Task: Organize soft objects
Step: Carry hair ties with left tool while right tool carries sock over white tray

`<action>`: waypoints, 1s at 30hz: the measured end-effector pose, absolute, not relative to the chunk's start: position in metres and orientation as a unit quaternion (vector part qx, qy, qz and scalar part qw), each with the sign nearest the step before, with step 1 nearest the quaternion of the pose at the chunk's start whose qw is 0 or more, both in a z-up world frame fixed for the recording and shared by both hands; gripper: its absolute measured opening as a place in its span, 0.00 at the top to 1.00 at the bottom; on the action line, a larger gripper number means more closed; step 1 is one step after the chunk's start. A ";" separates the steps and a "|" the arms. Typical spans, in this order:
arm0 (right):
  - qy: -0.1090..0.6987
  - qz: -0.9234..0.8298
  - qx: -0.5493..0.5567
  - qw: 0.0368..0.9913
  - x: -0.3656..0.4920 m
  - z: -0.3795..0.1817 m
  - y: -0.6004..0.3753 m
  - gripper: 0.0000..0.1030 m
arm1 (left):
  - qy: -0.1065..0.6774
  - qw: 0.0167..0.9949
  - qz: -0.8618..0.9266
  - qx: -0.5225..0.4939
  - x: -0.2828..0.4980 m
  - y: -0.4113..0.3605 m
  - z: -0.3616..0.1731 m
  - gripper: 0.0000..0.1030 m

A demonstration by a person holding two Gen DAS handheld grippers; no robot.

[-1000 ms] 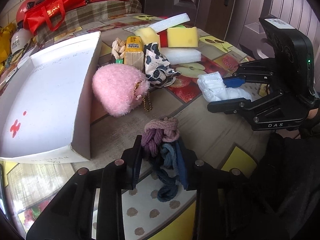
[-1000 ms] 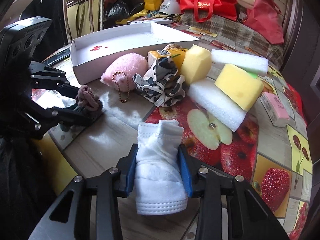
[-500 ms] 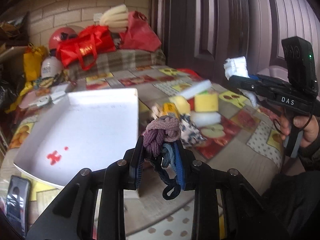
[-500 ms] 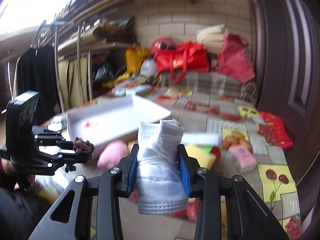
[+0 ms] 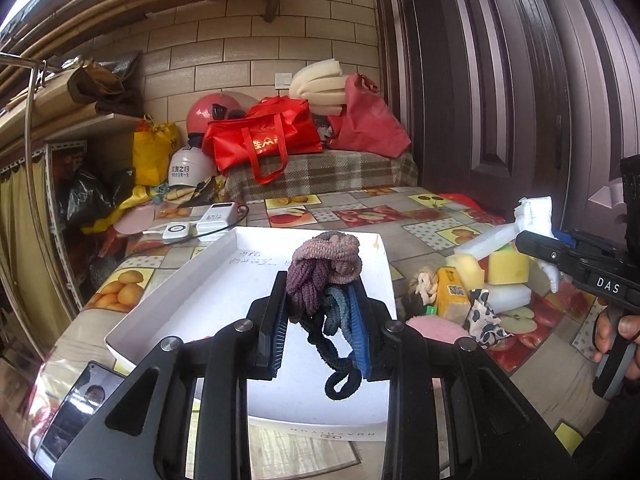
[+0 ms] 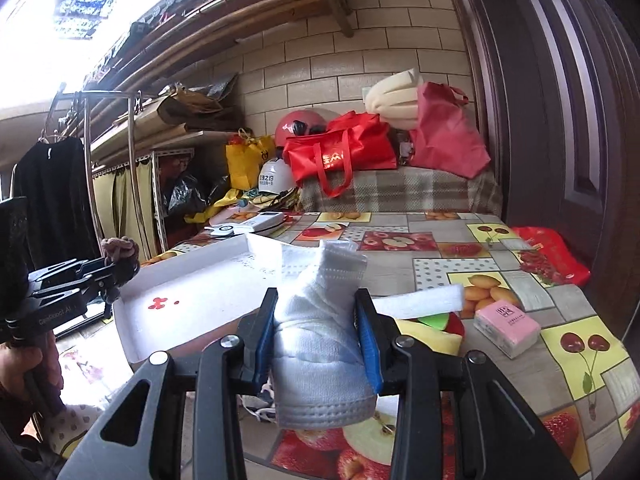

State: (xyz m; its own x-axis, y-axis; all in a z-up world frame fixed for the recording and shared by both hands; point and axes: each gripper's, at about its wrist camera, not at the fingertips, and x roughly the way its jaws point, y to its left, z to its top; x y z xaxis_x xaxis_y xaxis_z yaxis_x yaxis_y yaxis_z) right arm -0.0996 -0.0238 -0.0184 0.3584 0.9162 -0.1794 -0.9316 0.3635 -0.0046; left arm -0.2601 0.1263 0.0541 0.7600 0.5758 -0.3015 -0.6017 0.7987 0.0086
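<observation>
My left gripper point(image 5: 320, 320) is shut on a bundle of hair ties point(image 5: 324, 272), mauve, pink and dark blue, held up over the near end of the white box point(image 5: 192, 300). My right gripper point(image 6: 316, 336) is shut on a folded white face mask point(image 6: 320, 344), raised above the table right of the white box point(image 6: 192, 292). In the left wrist view the right gripper point(image 5: 540, 240) shows at the right edge with the mask point(image 5: 536, 212) sticking up. In the right wrist view the left gripper point(image 6: 108, 270) shows at the left with the hair ties point(image 6: 120, 252).
On the fruit-patterned table lie yellow sponges point(image 5: 508, 266), white foam blocks point(image 5: 508, 292), a patterned cloth point(image 5: 482, 314), a pink fluffy pouch point(image 5: 434, 326), a rope knot point(image 5: 426, 282) and a pink tissue pack point(image 6: 506, 326). A phone point(image 5: 76, 408) lies near left. Bags and helmets crowd the far end.
Both grippers have lifted off the table and tilted up toward level, each keeping its load. The left one has swung left so the hair ties now hang over the white box.
</observation>
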 end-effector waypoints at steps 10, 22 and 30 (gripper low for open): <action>0.074 0.599 -0.067 0.795 -0.122 -0.017 0.015 0.64 | 0.173 0.928 0.330 -0.029 -0.246 0.154 0.047 0.74; 0.100 0.639 -0.095 0.757 -0.154 -0.025 0.064 0.64 | 0.171 0.916 0.357 -0.061 -0.243 0.197 0.041 0.74; 0.120 0.638 -0.101 0.754 -0.157 -0.030 0.099 0.64 | 0.213 0.905 0.356 -0.092 -0.232 0.224 0.034 0.74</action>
